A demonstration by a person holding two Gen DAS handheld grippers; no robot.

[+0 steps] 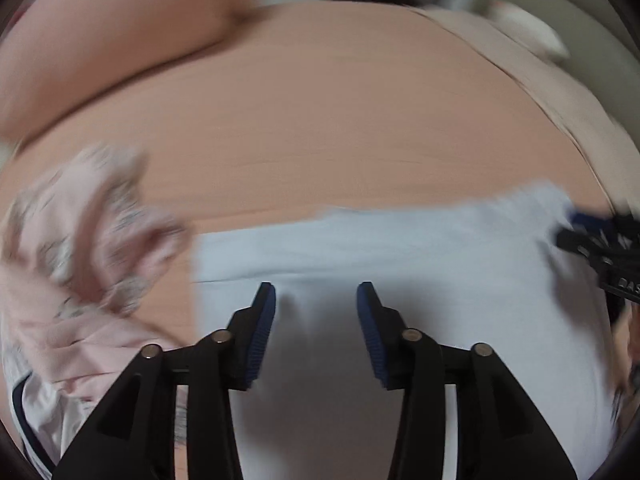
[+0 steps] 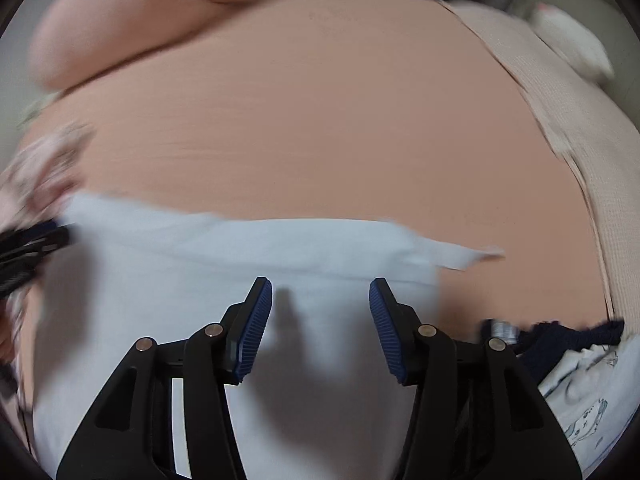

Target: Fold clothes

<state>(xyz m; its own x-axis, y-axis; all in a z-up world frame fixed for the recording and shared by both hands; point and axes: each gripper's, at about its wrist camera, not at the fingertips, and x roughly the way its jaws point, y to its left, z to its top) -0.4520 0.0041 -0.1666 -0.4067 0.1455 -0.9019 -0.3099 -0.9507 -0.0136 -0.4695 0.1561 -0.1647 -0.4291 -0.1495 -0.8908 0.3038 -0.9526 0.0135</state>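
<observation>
Two blue-padded fingers of the left gripper stand wide apart with nothing between them, over the near half of a pale blue garment. In the left wrist view that garment lies flat on a peach bedsheet, reaching from under the gripper out past its tips. It looks smooth, with one shallow crease running across it just beyond the tips and a straight left edge. Left of the garment, a crumpled pink patterned cloth sits bunched on the sheet. At the garment's right edge the other gripper shows as a black and blue blur.

From the right wrist view, the right gripper is likewise spread open and empty above the same garment. A narrow flap sticks out from the garment's right side onto the sheet. Right of the garment lie a dark navy cloth and a pale printed fabric. Everything is motion-blurred.
</observation>
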